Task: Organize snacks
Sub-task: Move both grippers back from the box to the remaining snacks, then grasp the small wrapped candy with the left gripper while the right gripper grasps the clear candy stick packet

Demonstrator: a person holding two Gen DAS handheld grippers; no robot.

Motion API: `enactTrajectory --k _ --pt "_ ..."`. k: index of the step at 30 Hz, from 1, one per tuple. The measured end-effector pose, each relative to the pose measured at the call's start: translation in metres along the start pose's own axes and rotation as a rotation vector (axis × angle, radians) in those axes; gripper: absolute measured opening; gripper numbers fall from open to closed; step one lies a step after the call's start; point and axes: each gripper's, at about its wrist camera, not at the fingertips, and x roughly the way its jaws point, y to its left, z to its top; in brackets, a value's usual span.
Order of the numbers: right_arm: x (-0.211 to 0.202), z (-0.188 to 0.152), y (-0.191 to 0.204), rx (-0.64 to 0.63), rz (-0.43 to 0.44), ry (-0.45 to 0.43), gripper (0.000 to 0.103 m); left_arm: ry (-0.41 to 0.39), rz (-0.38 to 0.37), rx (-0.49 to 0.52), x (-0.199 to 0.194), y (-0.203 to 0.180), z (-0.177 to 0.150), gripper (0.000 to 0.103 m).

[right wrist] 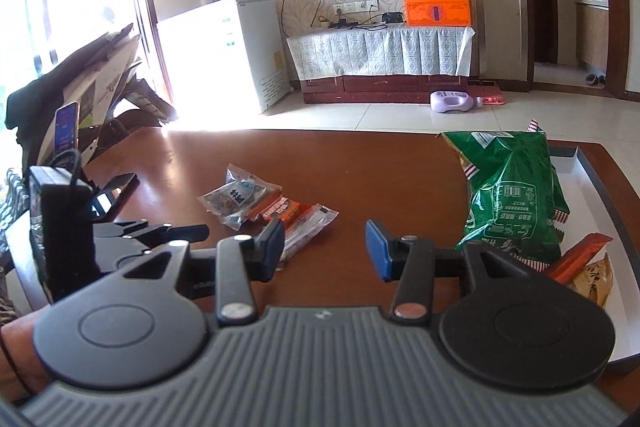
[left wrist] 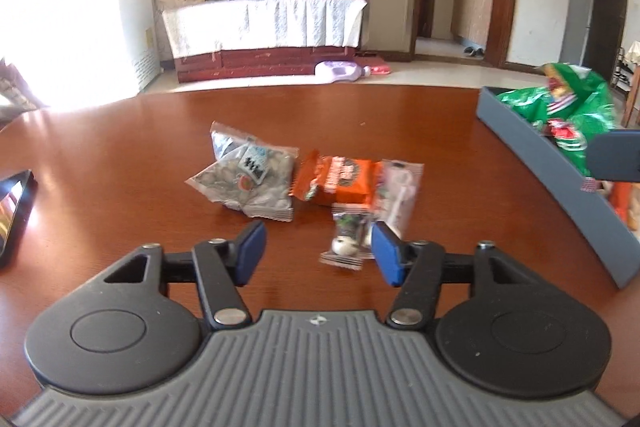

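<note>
The brown bench (left wrist: pixel 120 147) carries everything, and along its right edge sits a grey tray (left wrist: pixel 552 187) with a white floor, evidently the place where the snacks are gathered: a big crinkled green bag (right wrist: pixel 512 203) already lies in it, with an orange bar (right wrist: pixel 580 255) and a yellowish packet (right wrist: pixel 596 283) tucked at its near end. The snacks yet to be sorted lie loose in a cluster about the middle of the bench: a clear packet with grey contents (left wrist: pixel 248 183), an orange wrapper (left wrist: pixel 340 183) touching its right side, a long clear sachet (left wrist: pixel 400 191) beyond that, and nearest, a small clear wrapped sweet (left wrist: pixel 346 243). The left gripper (left wrist: pixel 318 253) has its fingers apart and empty, lined up over that small sweet, probably to take it next. The right gripper (right wrist: pixel 324 249) hangs between cluster and tray, fingers likewise released, nothing between them.
</note>
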Motion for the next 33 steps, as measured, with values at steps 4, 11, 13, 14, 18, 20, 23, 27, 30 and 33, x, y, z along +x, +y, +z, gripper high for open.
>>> enactTrajectory --k 4,11,13,14,18,20,23,27,30,33 --pt "0.009 0.0 0.004 0.001 0.001 0.018 0.048 0.027 -0.014 -0.022 0.014 0.003 -0.001 0.056" --pt "0.018 -0.005 0.009 -0.023 -0.005 0.049 0.048 0.045 -0.058 -0.006 0.026 -0.003 0.0 0.049" --pt "0.021 -0.005 0.009 -0.024 -0.006 0.056 0.048 0.044 -0.076 -0.009 0.027 -0.004 0.002 0.045" --pt "0.023 -0.005 0.009 -0.025 -0.008 0.06 0.047 0.043 -0.082 -0.004 0.027 -0.005 0.002 0.04" --pt "0.035 -0.007 0.014 -0.033 -0.021 0.092 0.047 0.04 -0.099 0.022 0.028 -0.01 0.002 0.025" --pt "0.042 -0.009 0.018 -0.033 -0.025 0.105 0.047 0.04 -0.113 0.0 0.027 -0.005 0.001 0.024" --pt "0.055 -0.012 0.024 -0.009 -0.021 0.133 0.047 0.046 -0.092 -0.023 0.02 0.004 -0.003 0.019" --pt "0.076 -0.02 0.03 0.04 -0.029 0.189 0.047 0.051 -0.056 -0.034 0.01 0.018 -0.009 0.019" --pt "0.089 -0.025 0.04 0.047 -0.042 0.207 0.046 0.047 -0.061 -0.035 0.005 0.026 -0.014 0.019" --pt "0.098 -0.029 0.05 0.029 -0.067 0.206 0.047 0.046 -0.072 -0.038 0.002 0.031 -0.016 0.019"
